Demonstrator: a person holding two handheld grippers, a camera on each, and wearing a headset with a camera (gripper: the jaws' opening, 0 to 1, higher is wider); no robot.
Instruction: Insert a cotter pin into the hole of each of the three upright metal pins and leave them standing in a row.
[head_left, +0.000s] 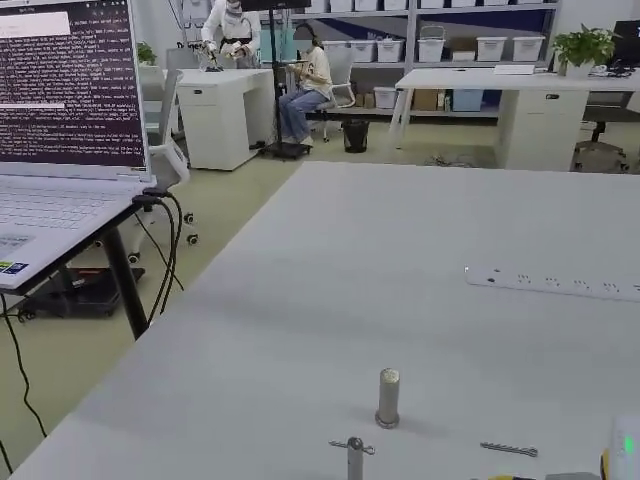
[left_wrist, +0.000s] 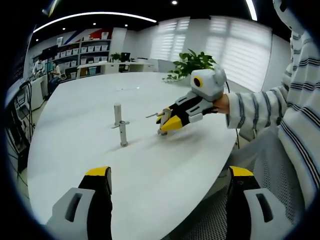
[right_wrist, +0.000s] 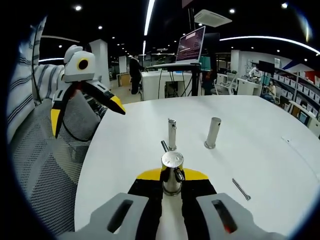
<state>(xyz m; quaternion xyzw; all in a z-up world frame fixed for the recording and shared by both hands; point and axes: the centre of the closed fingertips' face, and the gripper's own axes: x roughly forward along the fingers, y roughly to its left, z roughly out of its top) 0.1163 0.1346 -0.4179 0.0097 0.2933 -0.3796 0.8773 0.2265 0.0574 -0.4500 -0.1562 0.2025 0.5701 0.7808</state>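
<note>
My right gripper (right_wrist: 172, 192) is shut on an upright metal pin (right_wrist: 172, 171) that stands on the white table (right_wrist: 260, 150); a thin cotter pin (left_wrist: 152, 115) sticks out beside it. Beyond it stands a second pin (right_wrist: 172, 134) with a cotter pin through it (head_left: 355, 455), and a bare third pin (right_wrist: 213, 132) (head_left: 388, 398). A loose cotter pin (right_wrist: 241, 189) (head_left: 508, 450) lies flat on the table. My left gripper (left_wrist: 167, 200) (right_wrist: 86, 114) is open, held off the table's edge, with nothing between its jaws. The right gripper (left_wrist: 170, 122) also shows in the left gripper view.
A white power strip (head_left: 550, 283) lies at the table's far right. A laptop (head_left: 60, 120) on a stand sits off the left edge, with cables hanging. Desks, shelves and people are far behind. A potted plant (left_wrist: 192, 62) stands at one table end.
</note>
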